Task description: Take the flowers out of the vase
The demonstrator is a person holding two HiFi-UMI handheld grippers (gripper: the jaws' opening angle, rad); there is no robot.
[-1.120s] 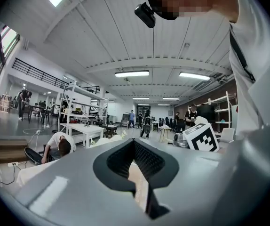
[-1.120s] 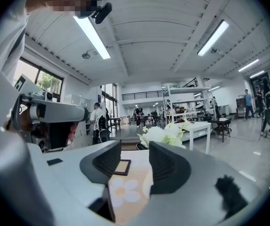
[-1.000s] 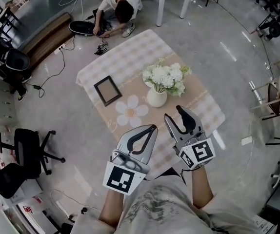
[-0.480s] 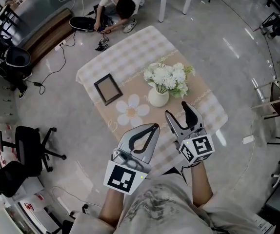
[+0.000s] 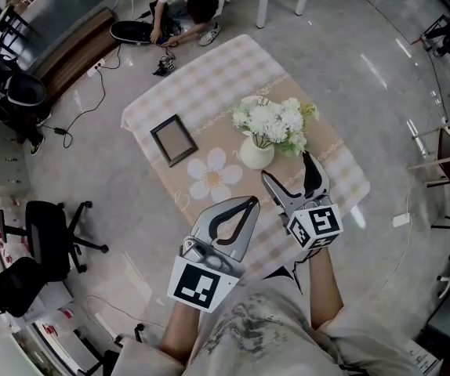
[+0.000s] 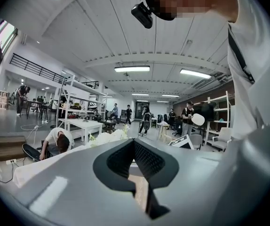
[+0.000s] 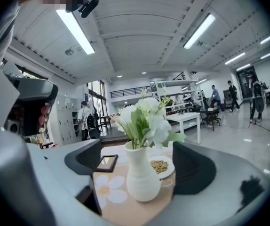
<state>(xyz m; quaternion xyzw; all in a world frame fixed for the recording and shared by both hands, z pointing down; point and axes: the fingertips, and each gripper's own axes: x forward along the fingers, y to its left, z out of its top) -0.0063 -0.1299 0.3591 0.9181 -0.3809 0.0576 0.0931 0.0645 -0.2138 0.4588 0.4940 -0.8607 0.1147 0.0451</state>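
Note:
A white vase (image 5: 256,154) holding white flowers with green leaves (image 5: 272,122) stands on the checked tablecloth (image 5: 209,84) near the table's middle. My right gripper (image 5: 287,168) is just in front of the vase; its jaws have just been opening and stand wide apart, empty. In the right gripper view the vase (image 7: 142,179) and flowers (image 7: 143,119) stand framed between the two dark pads (image 7: 87,160), not touched. My left gripper (image 5: 248,203) hangs over the near table edge, shut and empty. In the left gripper view the flowers (image 6: 107,137) peek over the shut jaws.
A dark picture frame (image 5: 172,139) and a flower-shaped mat (image 5: 212,178) lie left of the vase. A small plate of grains (image 7: 160,166) sits behind the vase. A person (image 5: 190,2) crouches on the floor beyond the far corner. An office chair (image 5: 48,237) stands at left.
My right gripper has moved forward towards the vase and its jaws have spread wider. The left gripper has stayed where it was.

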